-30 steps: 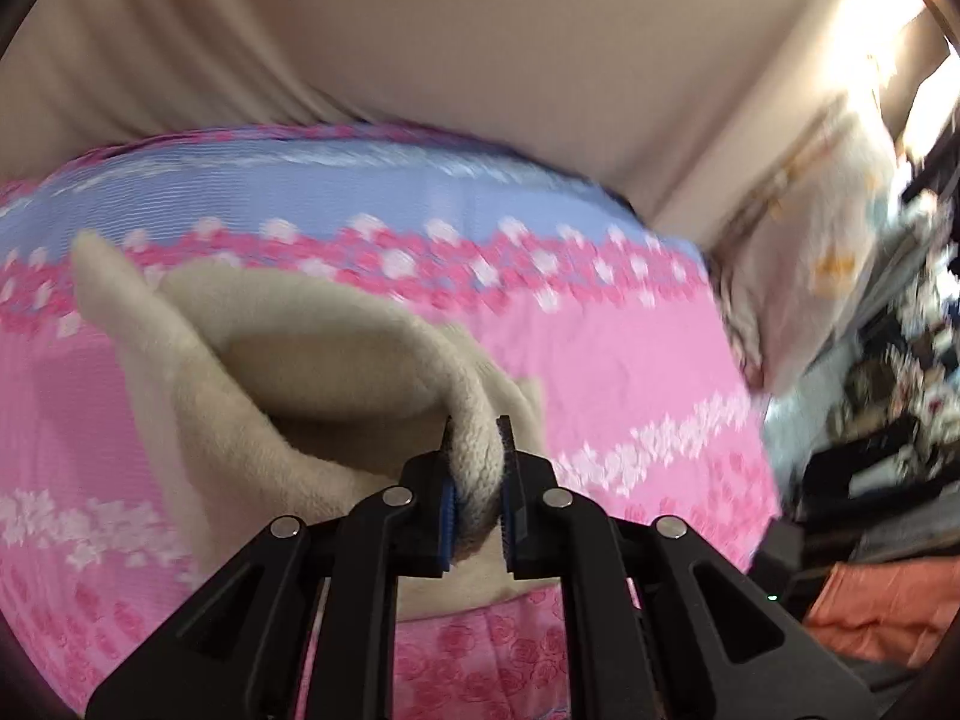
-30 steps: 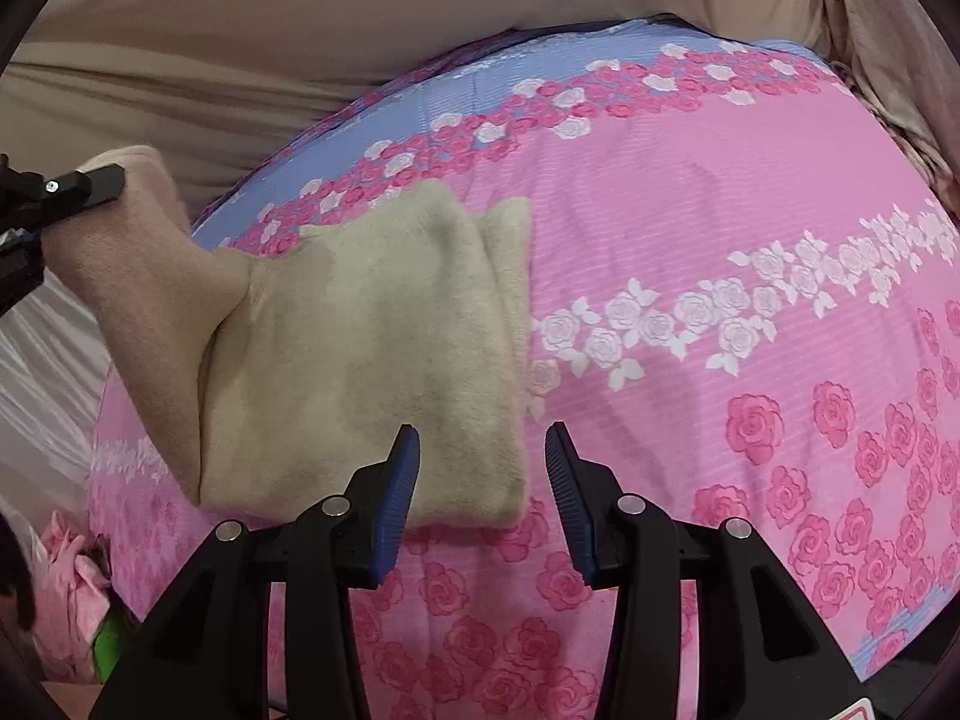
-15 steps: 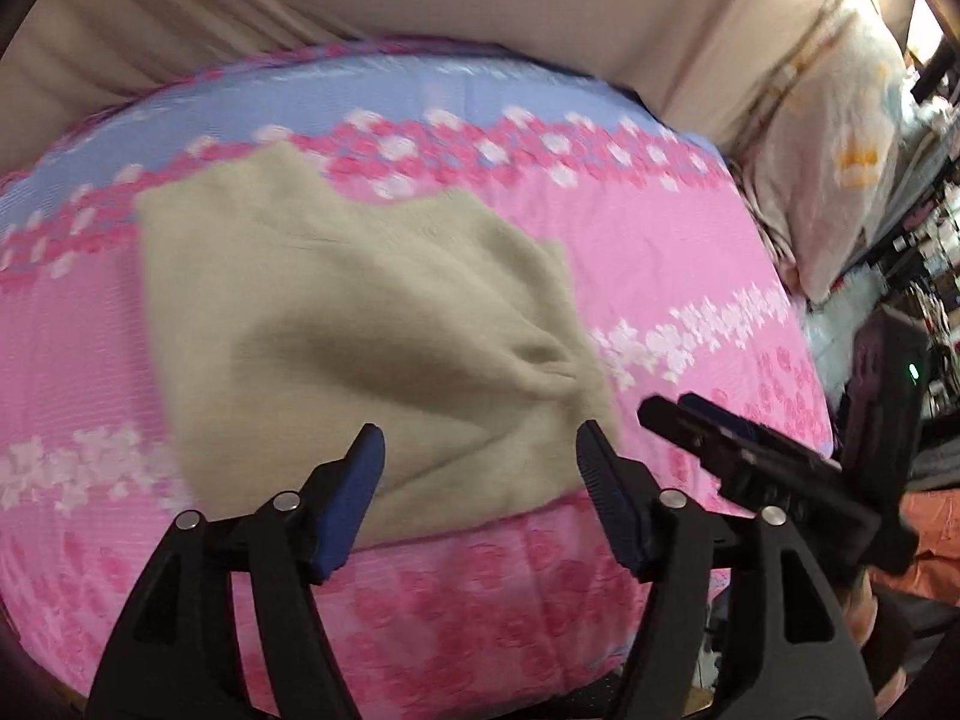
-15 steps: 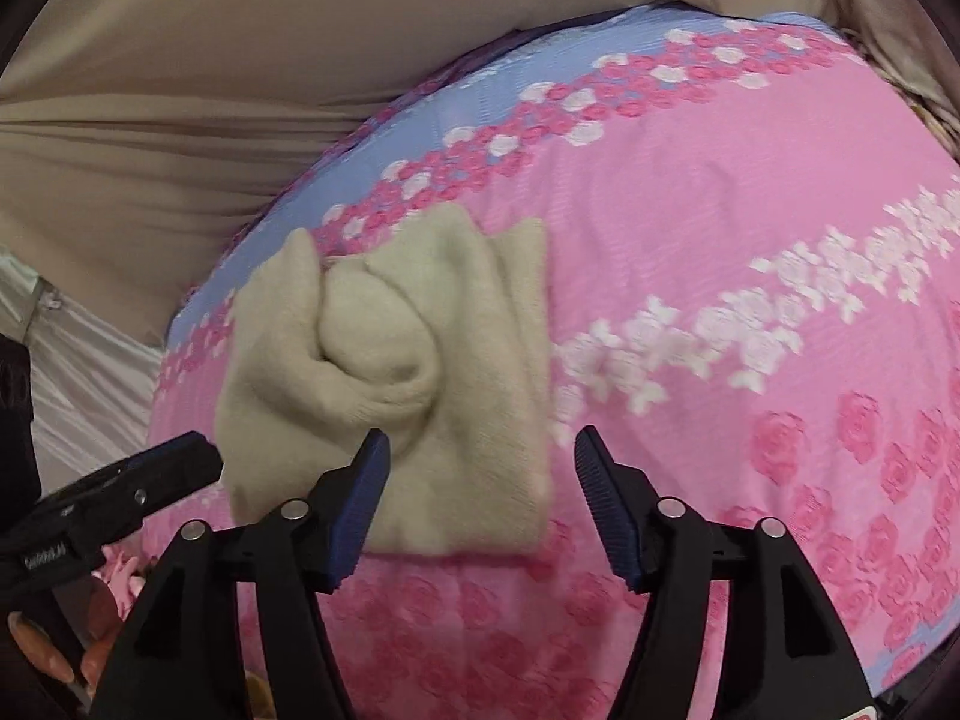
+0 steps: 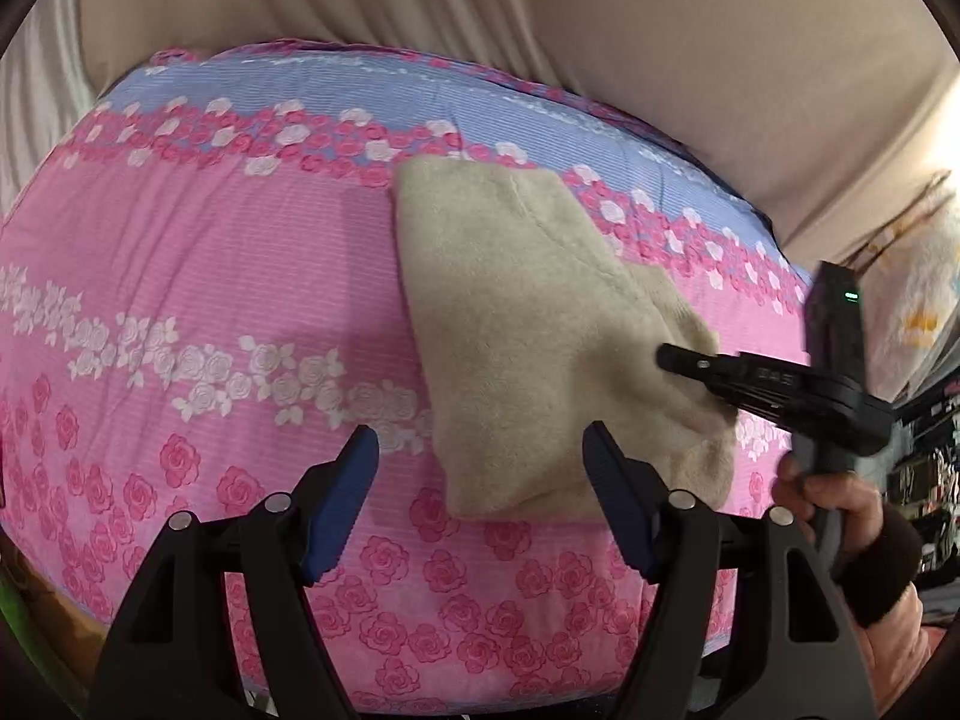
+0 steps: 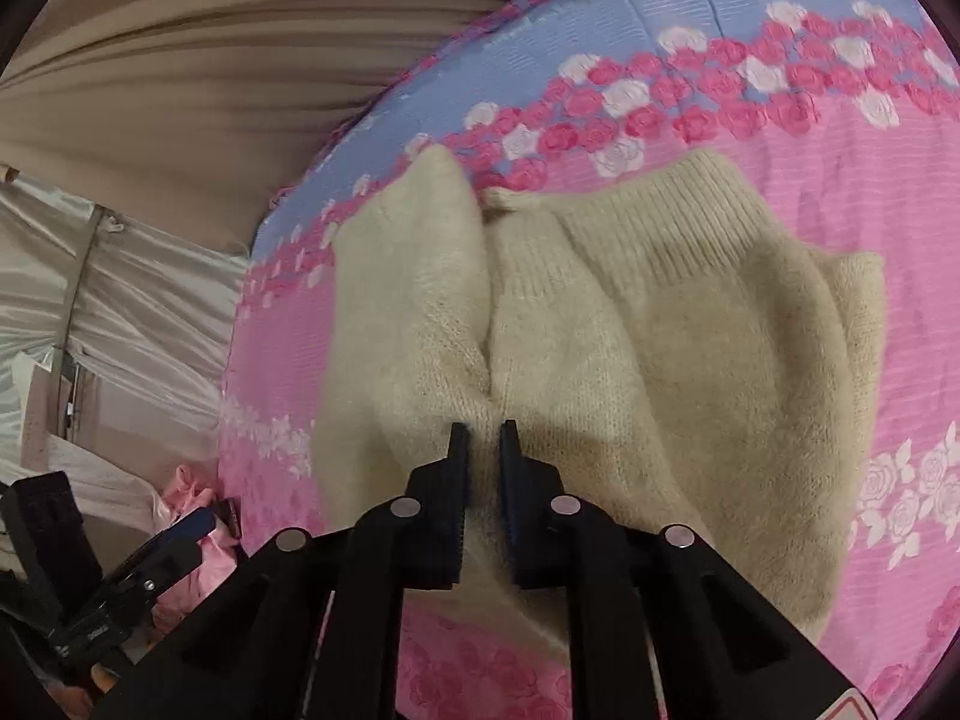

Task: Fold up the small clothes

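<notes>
A beige knit garment (image 5: pixel 528 324) lies folded on the pink floral bedspread (image 5: pixel 198 276). My left gripper (image 5: pixel 480 468) is open and empty, just in front of the garment's near edge. In the left wrist view my right gripper (image 5: pixel 666 357) reaches in from the right onto the garment's right side. In the right wrist view the right gripper (image 6: pixel 480 429) is shut on a pinched fold of the beige garment (image 6: pixel 690 360), whose ribbed hem faces the far side.
Beige curtain (image 5: pixel 540 30) hangs behind the bed. A patterned pillow (image 5: pixel 912 300) sits at the right. White plastic sheeting (image 6: pixel 120 312) and a pink bag (image 6: pixel 192 540) lie off the bed's left edge in the right wrist view.
My left gripper let go of the garment, opened and drew back. My right gripper moved in onto the garment and shut on a fold of it.
</notes>
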Tool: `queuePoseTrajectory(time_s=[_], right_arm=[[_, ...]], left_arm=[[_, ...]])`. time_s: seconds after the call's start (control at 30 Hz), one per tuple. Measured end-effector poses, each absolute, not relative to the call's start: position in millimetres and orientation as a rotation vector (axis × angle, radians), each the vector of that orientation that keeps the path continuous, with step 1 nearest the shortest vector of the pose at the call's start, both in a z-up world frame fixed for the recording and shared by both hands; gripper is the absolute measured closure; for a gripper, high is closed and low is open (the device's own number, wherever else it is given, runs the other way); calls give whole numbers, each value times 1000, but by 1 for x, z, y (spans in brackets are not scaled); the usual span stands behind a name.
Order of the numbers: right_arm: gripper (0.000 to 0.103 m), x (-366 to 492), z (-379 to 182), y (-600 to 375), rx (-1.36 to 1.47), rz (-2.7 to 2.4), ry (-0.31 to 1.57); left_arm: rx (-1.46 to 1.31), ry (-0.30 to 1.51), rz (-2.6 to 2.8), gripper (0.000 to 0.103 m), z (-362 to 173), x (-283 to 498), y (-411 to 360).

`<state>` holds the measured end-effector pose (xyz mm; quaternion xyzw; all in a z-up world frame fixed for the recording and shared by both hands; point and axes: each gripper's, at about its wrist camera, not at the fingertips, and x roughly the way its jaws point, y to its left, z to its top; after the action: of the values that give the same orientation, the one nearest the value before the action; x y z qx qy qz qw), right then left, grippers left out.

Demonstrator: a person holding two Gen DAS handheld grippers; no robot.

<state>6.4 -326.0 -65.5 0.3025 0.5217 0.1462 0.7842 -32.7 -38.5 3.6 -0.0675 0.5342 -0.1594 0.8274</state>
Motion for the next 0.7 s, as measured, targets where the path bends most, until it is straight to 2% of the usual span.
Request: queuePoseTrajectory(time_s=[0.07,0.2,0.27,0.33,0.4,0.5,0.53,0.57,0.63,0.7], right_arm=[[97,-6,-33,-325,664,323,1037],[98,-57,7,-356,717,195,928],[96,-80,-5,-370,685,99,959],[90,-92,-51,-384,741,39,1049],[90,-98,-89,-388,720,-68,1145],[87,-109,-71,-393,807,-69,1040],[78,-108,-58,-391,795,-62,1006],[60,-102,-42,-389,768,-45,974],[42,-83,-26,-384,710,-13,959],[42,-50,-23,-377,657,25,971]], left_arm=[[-152,1131,-338,35,6,-29,-38],[-141,1101,-383,34,17,-25,-44],[-116,1097,-406,30,17,-25,-54],[-112,1110,-430,30,12,-25,-63],[-99,1145,-452,30,5,-25,-76],[-55,1146,-476,30,5,-28,-91],[-41,1141,-481,29,4,-28,-93],[-25,1141,-482,28,3,-29,-97],[-20,1156,-487,28,-1,-29,-101],[-23,1166,-487,28,-4,-28,-102]])
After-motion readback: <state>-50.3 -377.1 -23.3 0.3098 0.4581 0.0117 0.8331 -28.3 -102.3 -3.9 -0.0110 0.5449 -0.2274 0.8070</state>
